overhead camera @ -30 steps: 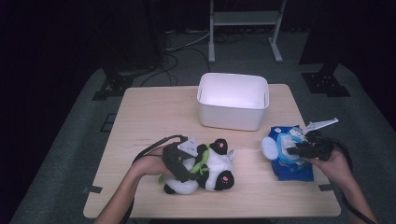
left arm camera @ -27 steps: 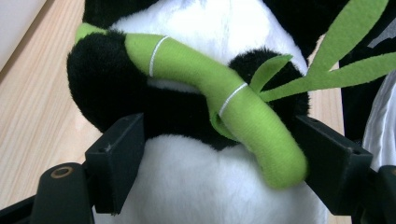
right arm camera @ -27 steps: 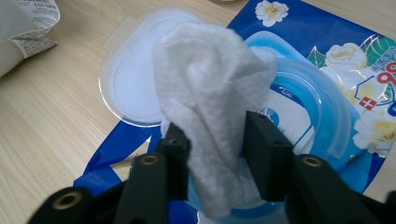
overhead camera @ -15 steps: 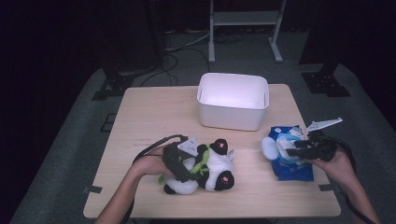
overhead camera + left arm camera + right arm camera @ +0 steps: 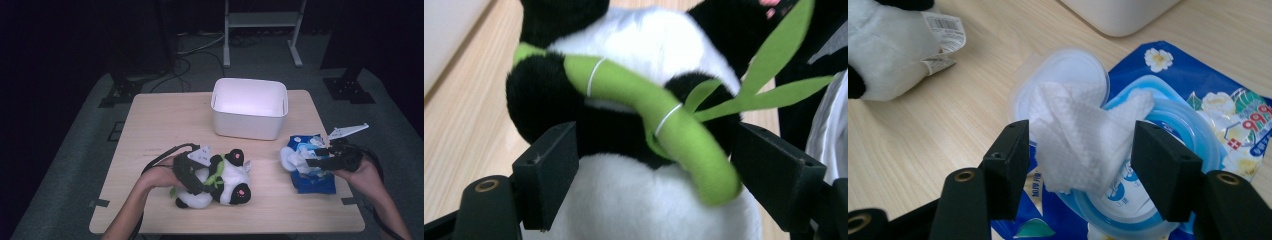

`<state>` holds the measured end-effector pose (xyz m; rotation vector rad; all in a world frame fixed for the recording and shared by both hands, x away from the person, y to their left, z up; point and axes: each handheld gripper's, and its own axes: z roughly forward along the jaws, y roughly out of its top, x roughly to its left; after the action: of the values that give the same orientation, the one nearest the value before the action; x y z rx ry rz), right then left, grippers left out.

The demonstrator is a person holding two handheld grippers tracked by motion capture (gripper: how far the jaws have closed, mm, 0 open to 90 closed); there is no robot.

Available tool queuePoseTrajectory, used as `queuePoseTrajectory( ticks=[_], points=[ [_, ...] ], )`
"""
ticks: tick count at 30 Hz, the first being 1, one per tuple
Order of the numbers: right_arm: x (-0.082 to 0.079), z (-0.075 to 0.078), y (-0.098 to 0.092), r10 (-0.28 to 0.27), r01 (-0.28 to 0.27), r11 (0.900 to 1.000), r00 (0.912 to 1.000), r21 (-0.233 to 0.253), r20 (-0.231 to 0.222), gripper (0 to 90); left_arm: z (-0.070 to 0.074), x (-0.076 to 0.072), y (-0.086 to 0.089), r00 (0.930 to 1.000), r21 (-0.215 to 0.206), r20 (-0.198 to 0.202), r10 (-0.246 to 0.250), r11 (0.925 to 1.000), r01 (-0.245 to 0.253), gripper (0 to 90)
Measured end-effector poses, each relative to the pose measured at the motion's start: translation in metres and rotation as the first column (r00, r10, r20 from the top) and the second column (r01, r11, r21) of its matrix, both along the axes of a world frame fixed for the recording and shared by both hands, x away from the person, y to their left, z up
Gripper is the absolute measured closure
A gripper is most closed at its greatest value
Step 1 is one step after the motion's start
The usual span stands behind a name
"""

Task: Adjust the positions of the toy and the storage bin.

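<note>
- Right gripper [image 5: 1075, 165]: fingers [image 5: 1008, 167] spread either side of the wet wipe [image 5: 1073, 135], not yet pinching; close low on the tissue, then lift straight up so it clears the blue pack [image 5: 312, 172] at the near right of the counter [image 5: 160, 125].
- Left gripper [image 5: 651, 187]: fingers [image 5: 551, 172] spread around the panda toy [image 5: 220, 180], near centre; squeeze gently to steady it.

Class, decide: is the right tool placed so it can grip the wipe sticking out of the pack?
Probably yes. The right tool is open, its jaws either side of the wipe standing up from the open pack, with nothing between them.
</note>
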<state>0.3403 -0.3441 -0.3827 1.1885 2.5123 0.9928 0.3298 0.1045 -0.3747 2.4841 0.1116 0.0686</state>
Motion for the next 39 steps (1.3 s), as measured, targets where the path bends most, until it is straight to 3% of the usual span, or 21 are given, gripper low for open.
queuePoseTrajectory(
  ticks=[9, 22, 31, 39],
  points=[
    [0.002, 0.013, 0.019, 0.059, -0.059, 0.998, 0.998, -0.006, 0.022, 38.5, 0.007, -0.003, 0.01, 0.9998, -0.043, 0.011, 0.019, 0.9989, -0.019, 18.1],
    [0.016, 0.027, 0.058, 0.166, -0.166, 0.986, 0.9858, -0.01, 0.026, 37.0, 0.013, -0.012, 0.033, 0.9976, -0.11, 0.032, 0.062, 0.9923, -0.058, 17.7],
    [0.025, 0.034, 0.079, 0.218, -0.218, 0.976, 0.9754, -0.012, 0.033, 34.7, 0.01, -0.015, 0.051, 0.9945, -0.147, 0.027, 0.101, 0.9844, -0.096, 17.2],
    [0.033, 0.041, 0.094, 0.246, -0.246, 0.969, 0.9684, -0.023, 0.037, 32.5, 0.007, -0.016, 0.072, 0.9881, -0.192, 0.016, 0.153, 0.9704, -0.147, 17.2]
  ],
)
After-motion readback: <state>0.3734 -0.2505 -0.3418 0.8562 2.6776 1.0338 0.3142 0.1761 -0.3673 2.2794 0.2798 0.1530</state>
